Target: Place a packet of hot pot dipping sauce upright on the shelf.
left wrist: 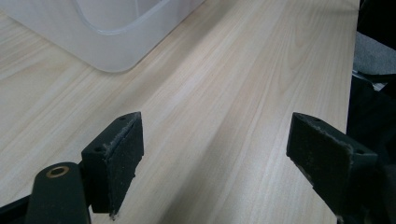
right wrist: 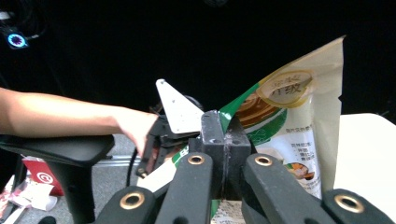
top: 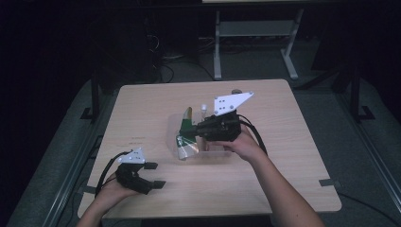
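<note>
- Right tongs (right wrist: 223, 154): clamped on the green, cream-coloured printed foil pouch (right wrist: 289, 121), held above the clear plastic tub (top: 208, 150).
- Left tongs (top: 152, 175): jaws wide apart, nothing between, low over the pale wooden worktop (top: 142, 118).

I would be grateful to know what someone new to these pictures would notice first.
The eye goes first to the green-and-cream snack pouch, pinched at its edge in the shut right gripper and held above the clear plastic container at the middle of the wooden table. Next comes the left gripper near the table's front left corner, its jaws wide open with nothing between them.
</note>
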`<state>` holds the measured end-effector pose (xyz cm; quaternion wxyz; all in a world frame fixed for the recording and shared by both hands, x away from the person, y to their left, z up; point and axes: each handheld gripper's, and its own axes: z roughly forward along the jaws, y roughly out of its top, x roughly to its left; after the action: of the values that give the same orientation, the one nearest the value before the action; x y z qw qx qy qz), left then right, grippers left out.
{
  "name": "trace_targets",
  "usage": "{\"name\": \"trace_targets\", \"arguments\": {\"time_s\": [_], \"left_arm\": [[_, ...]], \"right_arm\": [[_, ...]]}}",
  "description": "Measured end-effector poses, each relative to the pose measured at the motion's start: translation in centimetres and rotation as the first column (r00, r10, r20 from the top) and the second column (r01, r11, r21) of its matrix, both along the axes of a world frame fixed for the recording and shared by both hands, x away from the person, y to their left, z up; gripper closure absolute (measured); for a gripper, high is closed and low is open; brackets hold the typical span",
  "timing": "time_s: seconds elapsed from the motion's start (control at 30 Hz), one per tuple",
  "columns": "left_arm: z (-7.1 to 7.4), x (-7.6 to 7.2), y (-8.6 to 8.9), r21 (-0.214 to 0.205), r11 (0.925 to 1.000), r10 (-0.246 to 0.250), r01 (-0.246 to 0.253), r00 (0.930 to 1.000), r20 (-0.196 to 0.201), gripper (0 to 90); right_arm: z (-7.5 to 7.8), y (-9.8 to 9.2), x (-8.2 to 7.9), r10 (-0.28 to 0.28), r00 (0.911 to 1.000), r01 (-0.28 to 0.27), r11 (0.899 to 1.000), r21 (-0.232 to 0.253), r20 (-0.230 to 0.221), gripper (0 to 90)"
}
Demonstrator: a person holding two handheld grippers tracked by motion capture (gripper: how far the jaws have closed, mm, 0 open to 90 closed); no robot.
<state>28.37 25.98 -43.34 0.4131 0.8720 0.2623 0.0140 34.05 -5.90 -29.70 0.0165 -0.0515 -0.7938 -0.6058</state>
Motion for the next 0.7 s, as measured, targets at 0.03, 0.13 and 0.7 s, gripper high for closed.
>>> {"name": "trace_targets", "arguments": {"time_s": [0.03,0.13,0.7], "left_arm": [[0.0,0.0,0.0,-0.001,1.0,0.001,-0.001,1.0,-0.002,18.6],[-0.1,0.0,0.1,-0.004,1.0,0.004,-0.004,1.0,0.002,18.6],[-0.2,0.0,0.3,0.001,0.9999,0.01,-0.01,0.9999,-0.003,18.7]], "right_arm": [[0.0,0.1,0.3,0.001,1.0,-0.001,1.0,0.001,0.006,90.0],[0.0,0.5,1.0,-0.005,1.0,0.005,1.0,-0.005,-0.005,90.0],[-1.4,-0.4,4.2,-0.077,0.9959,0.075,0.996,-0.045,-0.047,90.0]]}}
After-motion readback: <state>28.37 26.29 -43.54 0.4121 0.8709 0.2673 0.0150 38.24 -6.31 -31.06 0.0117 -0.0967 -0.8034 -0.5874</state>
